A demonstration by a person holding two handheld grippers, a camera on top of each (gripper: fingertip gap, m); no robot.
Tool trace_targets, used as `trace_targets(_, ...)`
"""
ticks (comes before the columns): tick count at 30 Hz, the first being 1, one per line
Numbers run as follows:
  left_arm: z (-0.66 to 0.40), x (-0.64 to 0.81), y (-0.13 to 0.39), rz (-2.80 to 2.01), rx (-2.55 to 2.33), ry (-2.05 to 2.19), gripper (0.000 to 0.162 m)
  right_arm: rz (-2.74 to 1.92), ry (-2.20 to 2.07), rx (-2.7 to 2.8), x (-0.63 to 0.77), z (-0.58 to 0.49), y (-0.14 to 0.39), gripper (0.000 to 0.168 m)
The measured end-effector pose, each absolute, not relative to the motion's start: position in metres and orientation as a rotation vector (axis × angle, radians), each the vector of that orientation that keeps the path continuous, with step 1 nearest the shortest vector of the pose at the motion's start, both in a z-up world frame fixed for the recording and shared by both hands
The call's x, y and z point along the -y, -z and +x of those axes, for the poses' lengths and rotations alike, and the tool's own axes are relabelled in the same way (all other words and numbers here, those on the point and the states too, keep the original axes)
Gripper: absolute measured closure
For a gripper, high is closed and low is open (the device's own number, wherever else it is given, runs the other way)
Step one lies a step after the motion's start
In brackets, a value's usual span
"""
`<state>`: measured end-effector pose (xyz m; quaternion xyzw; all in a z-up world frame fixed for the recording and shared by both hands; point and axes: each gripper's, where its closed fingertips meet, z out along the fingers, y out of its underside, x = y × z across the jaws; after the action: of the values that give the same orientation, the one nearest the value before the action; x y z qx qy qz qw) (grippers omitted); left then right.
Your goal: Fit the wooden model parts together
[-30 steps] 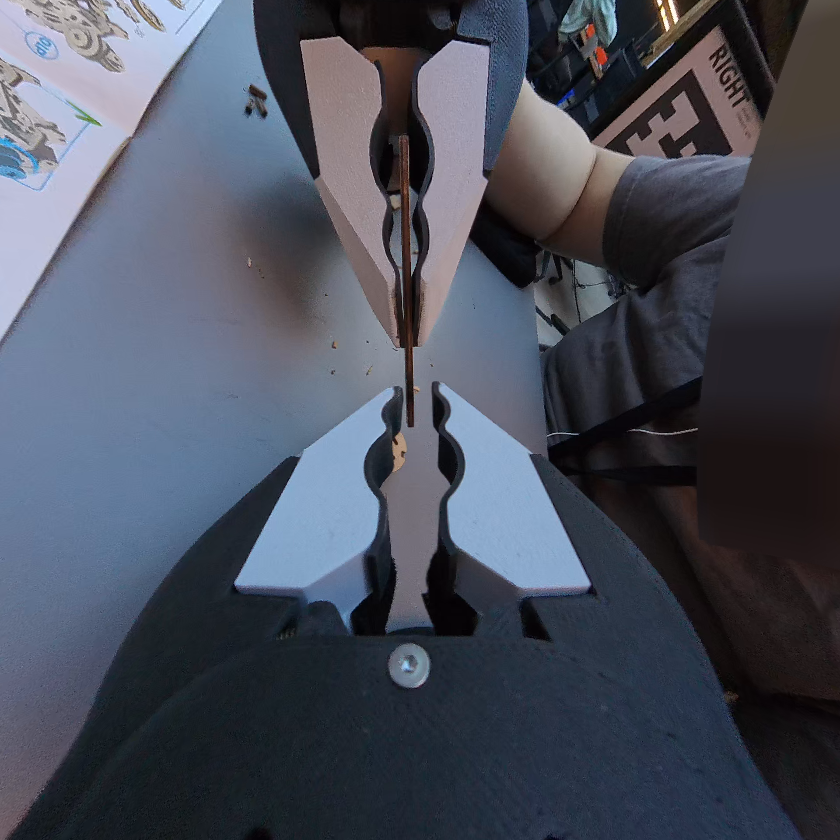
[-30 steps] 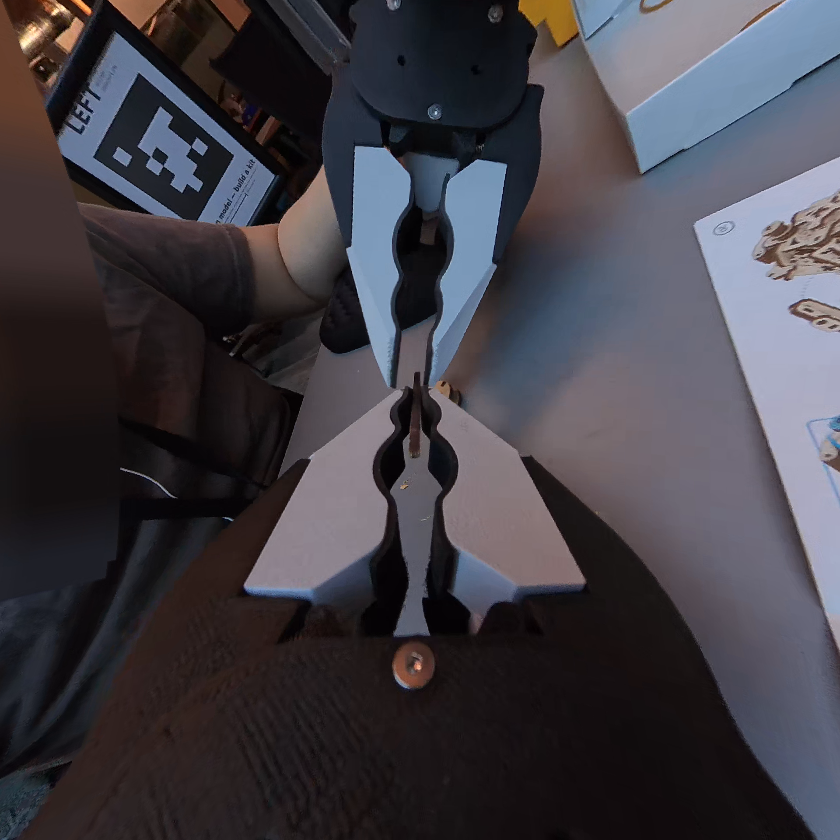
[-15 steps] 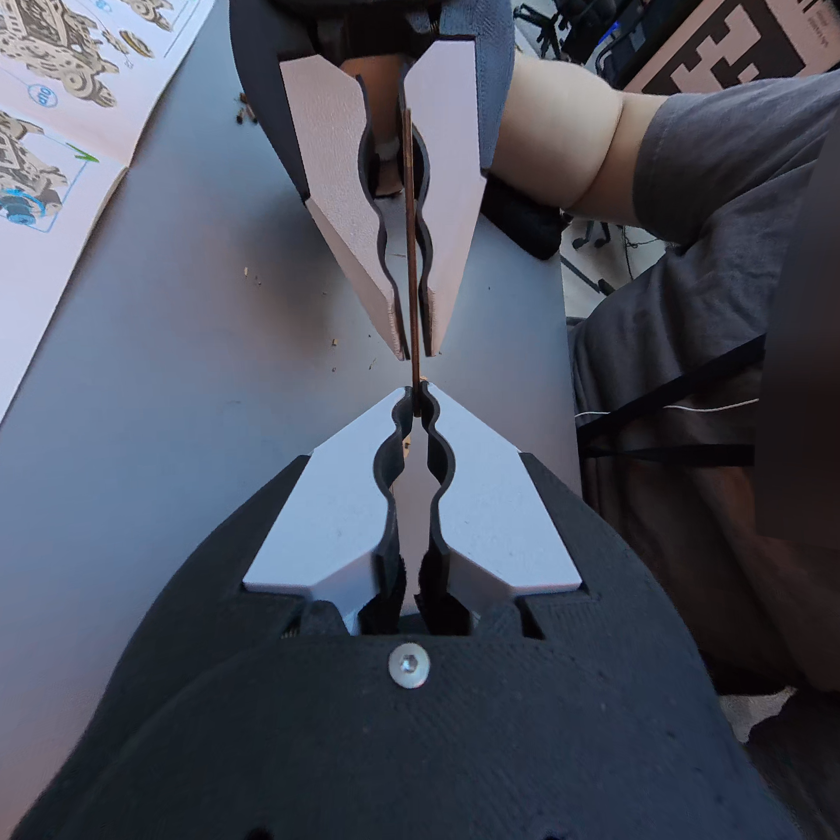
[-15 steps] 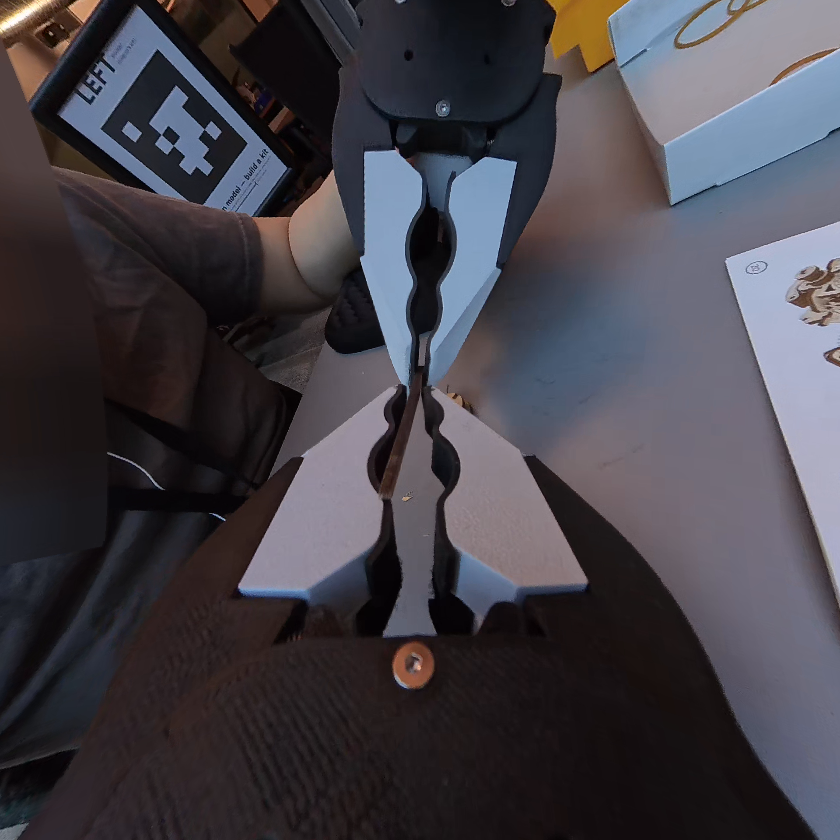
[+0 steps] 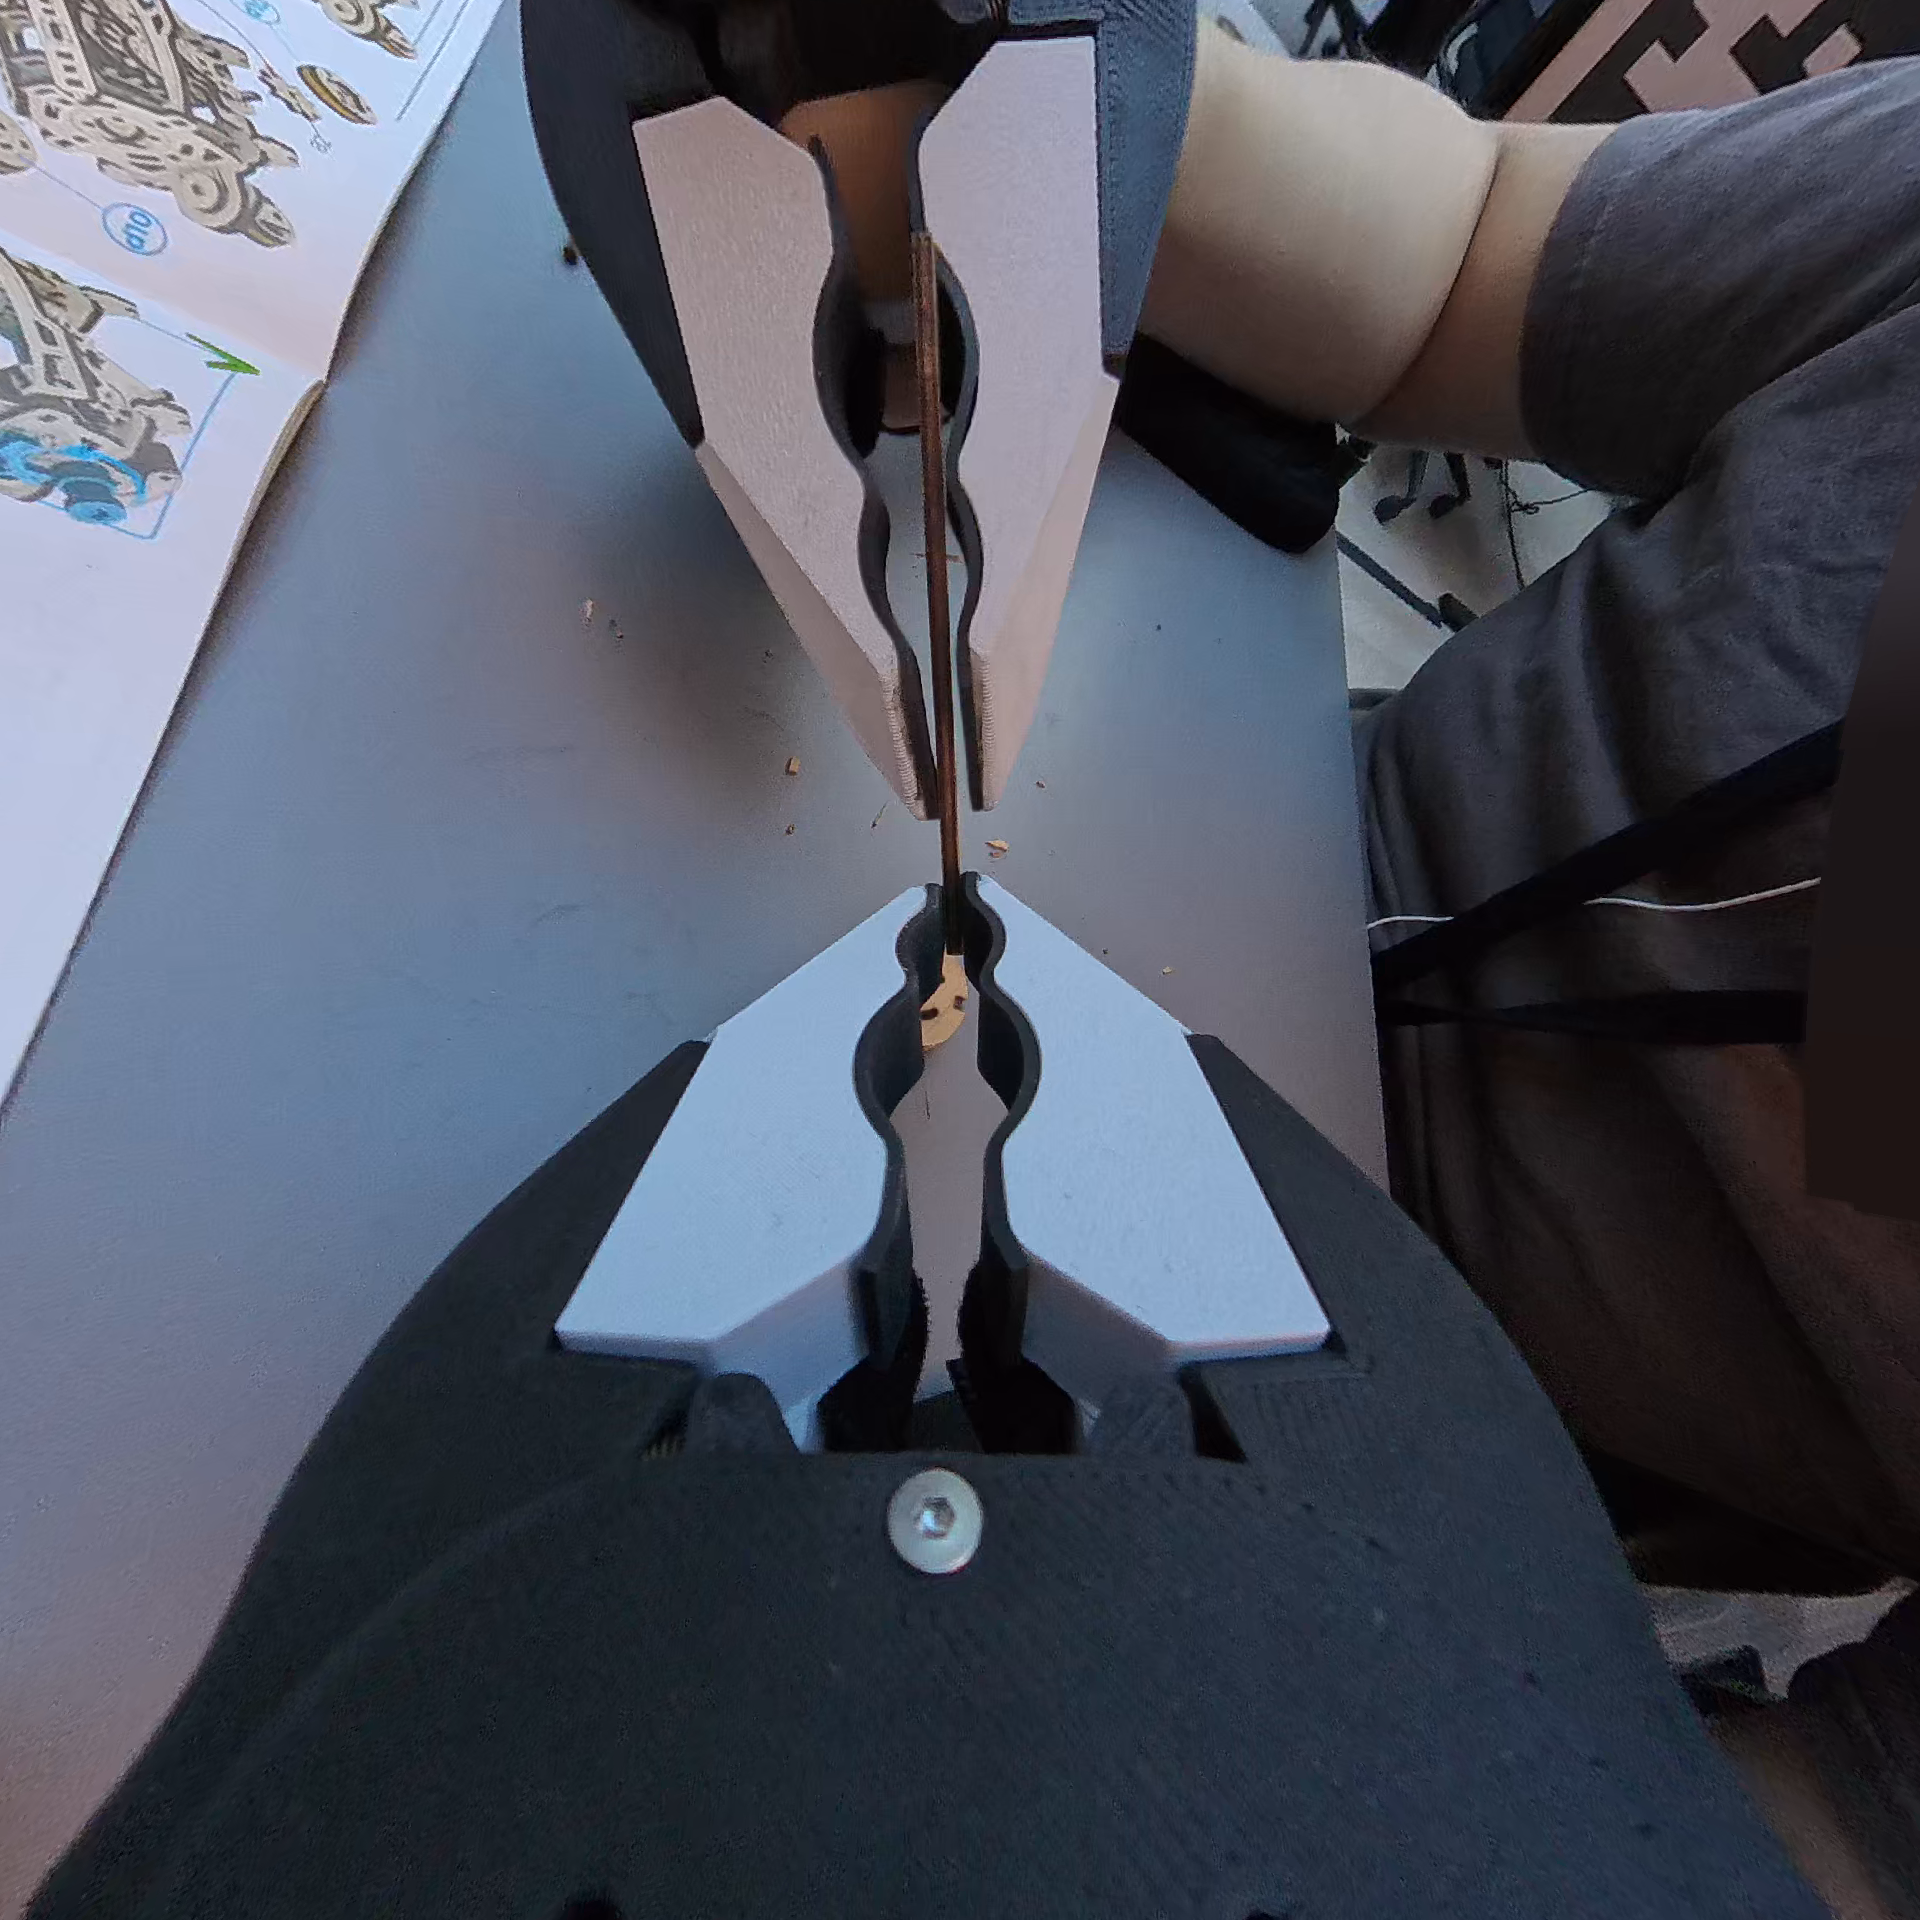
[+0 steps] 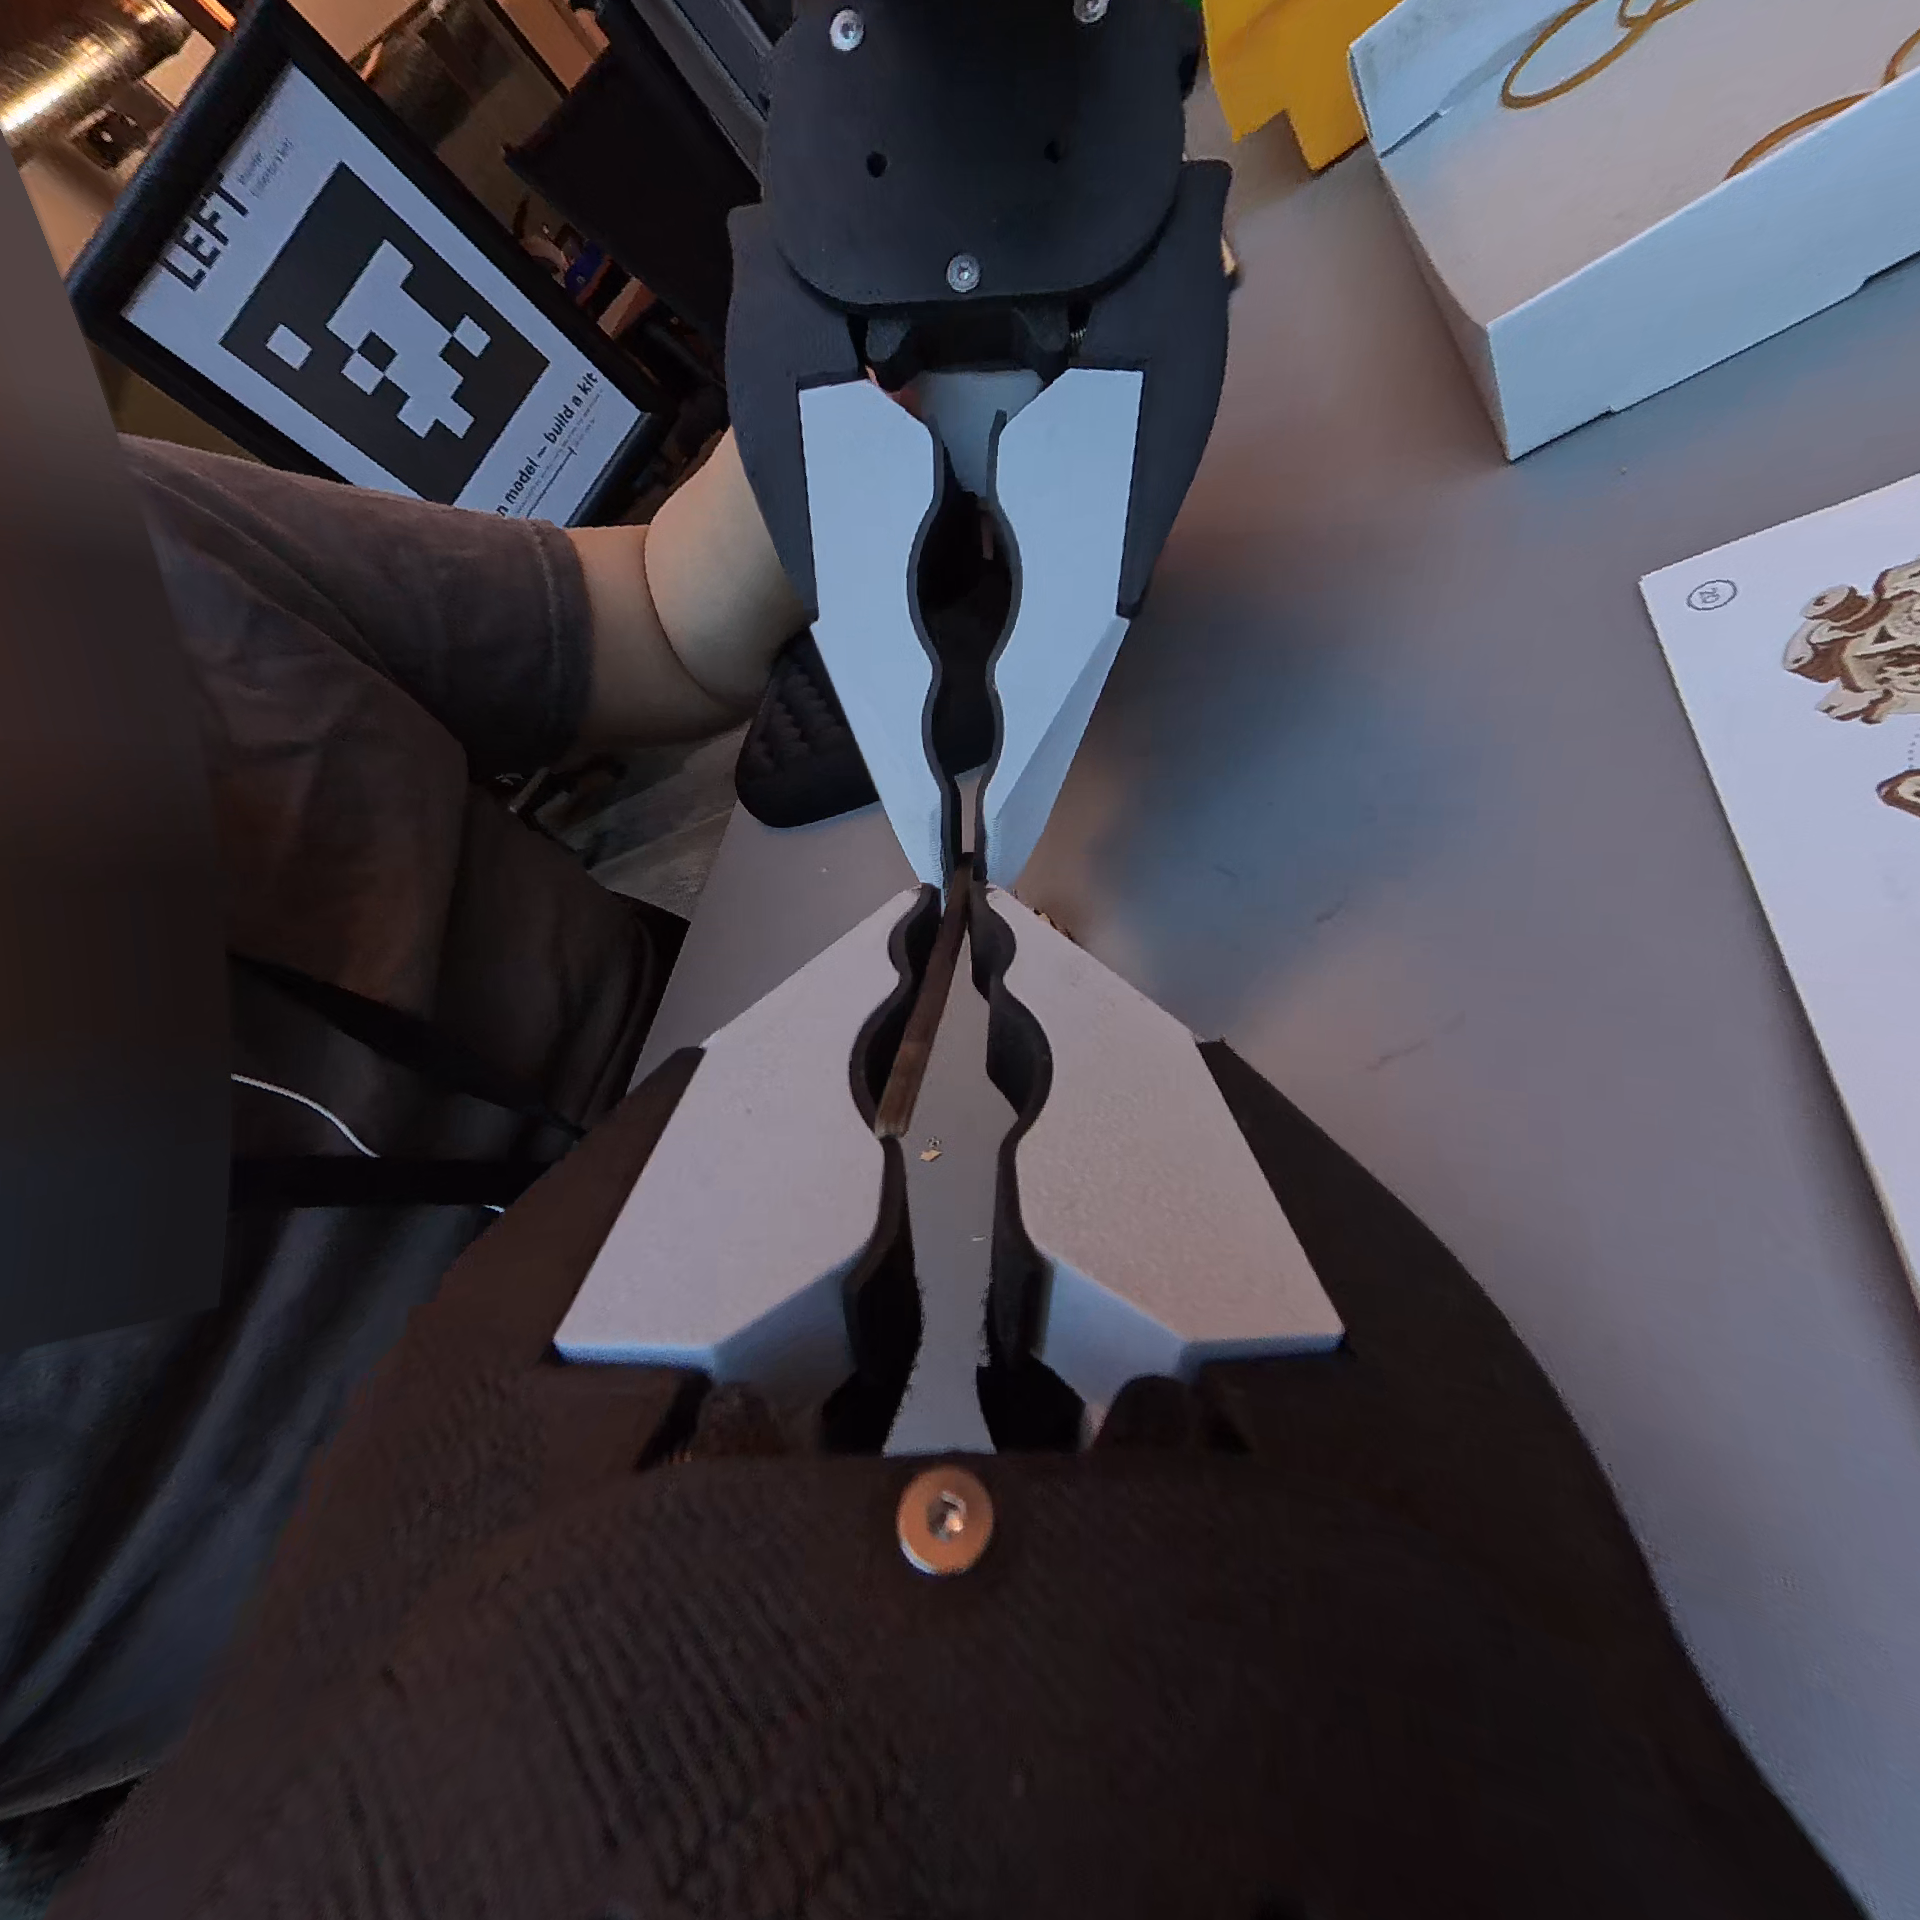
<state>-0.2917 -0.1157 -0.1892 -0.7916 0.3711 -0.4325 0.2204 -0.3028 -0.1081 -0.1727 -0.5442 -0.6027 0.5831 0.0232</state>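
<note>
Holding the thin wooden strip (image 5: 943, 665) edge-on above the grey table (image 5: 436, 831), right gripper (image 5: 945, 805) clamped on its far length, left gripper (image 5: 948, 894) pinching its near tip; looks light, stiff, snappable, so grip near the joint

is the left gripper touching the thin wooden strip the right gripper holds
Touching. In the left wrist view the wooden strip, clamped in the right gripper, ends between the left gripper tips with no visible gap; the right wrist view agrees.
</note>
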Motion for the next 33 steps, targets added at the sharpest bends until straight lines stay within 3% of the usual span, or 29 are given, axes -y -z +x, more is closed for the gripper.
trace_targets(6, -0.291, 0.112, 0.195, -2.202, -1.005, 1.192, 0.162, -1.701, -1.711, 1.902, 0.104, -0.302, 0.180, 0.167)
trace_targets(7, -0.294, 0.109, 0.194, -2.213, -0.971, 1.179, 0.157, -1.729, -1.719, 1.884, 0.102, -0.302, 0.180, 0.167)
trace_targets(9, -0.304, 0.098, 0.200, -2.307, -0.896, 1.024, 0.116, -1.834, -1.728, 1.844, 0.095, -0.301, 0.187, 0.167)
trace_targets(13, -0.299, 0.110, 0.213, -2.393, -0.980, 0.710, 0.103, -2.056, -1.793, 1.742, 0.093, -0.300, 0.197, 0.167)
trace_targets(17, -0.298, 0.118, 0.225, -2.405, -1.039, 0.461, 0.109, -2.161, -1.783, 1.703, 0.095, -0.303, 0.202, 0.167)
trace_targets(27, -0.296, 0.125, 0.230, -2.351, -1.189, 0.339, 0.137, -2.310, -1.841, 1.665, 0.101, -0.302, 0.211, 0.167)
trace_targets(33, -0.297, 0.128, 0.230, -2.230, -1.343, 0.390, 0.137, -2.376, -1.909, 1.683, 0.107, -0.302, 0.214, 0.167)
